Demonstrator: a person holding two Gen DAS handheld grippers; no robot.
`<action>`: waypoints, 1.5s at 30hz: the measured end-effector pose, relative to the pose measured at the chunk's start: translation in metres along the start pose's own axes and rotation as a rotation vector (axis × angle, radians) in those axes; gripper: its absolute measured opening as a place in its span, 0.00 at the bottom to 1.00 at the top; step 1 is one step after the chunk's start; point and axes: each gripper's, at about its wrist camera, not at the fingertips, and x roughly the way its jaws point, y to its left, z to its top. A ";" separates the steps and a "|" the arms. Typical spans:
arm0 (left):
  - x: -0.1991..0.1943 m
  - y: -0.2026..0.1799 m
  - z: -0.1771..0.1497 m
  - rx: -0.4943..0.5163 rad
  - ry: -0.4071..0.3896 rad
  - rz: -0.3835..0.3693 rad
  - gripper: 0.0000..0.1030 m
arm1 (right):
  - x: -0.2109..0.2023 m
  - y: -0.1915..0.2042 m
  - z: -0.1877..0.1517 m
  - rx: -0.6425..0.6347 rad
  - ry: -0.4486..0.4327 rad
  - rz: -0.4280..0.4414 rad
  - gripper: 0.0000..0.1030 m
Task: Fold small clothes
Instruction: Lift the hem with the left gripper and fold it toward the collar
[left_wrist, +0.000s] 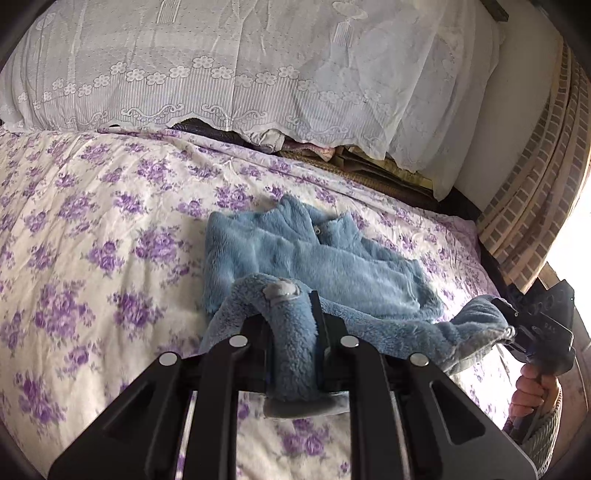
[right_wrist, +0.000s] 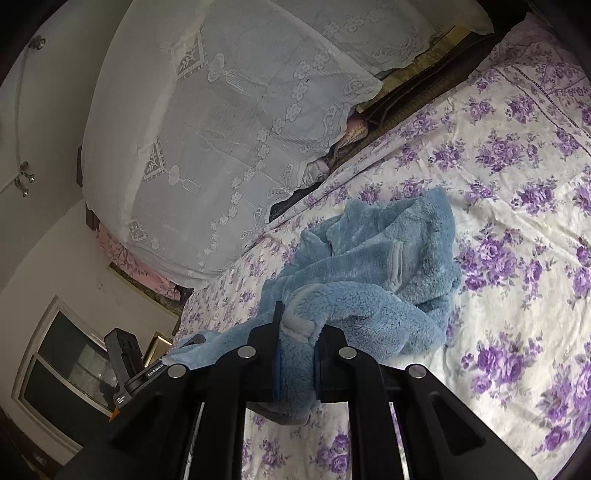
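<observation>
Nearest you, your left tongs (left_wrist: 291, 325) are clamped on a fold of the blue fleece jacket (left_wrist: 314, 258), with a grey-trimmed edge of it hanging out below the fingers. Your right tongs (right_wrist: 297, 343) are likewise closed on another fold of the same garment, a grey trim bunched between the fingers there too. In the left wrist view you can see your right hand (left_wrist: 532, 391) wrapped around the handle of the right tongs, off at the right edge, with the fleece stretched between the two grips and lifted off the bed.

Just beyond the tongs, the rest of the jacket lies crumpled on the bedspread (left_wrist: 92, 221), which is cream with purple flowers. Its collar and a small zipper pull point away from you, and a pocket seam shows in the right wrist view.

Farther back, a white lace cover (left_wrist: 221, 66) drapes over a pile at the head of the bed. To your left, past the bed's edge, a dark window (right_wrist: 62, 369) sits in a pale wall.
</observation>
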 end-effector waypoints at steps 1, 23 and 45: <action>0.004 0.000 0.005 0.001 -0.001 0.005 0.14 | 0.005 -0.001 0.005 0.004 -0.001 -0.002 0.12; 0.143 0.038 0.065 -0.102 0.089 0.102 0.18 | 0.120 -0.079 0.080 0.169 0.003 -0.108 0.13; 0.120 0.054 0.066 -0.116 -0.049 0.053 0.88 | 0.103 -0.051 0.086 -0.046 -0.112 -0.119 0.60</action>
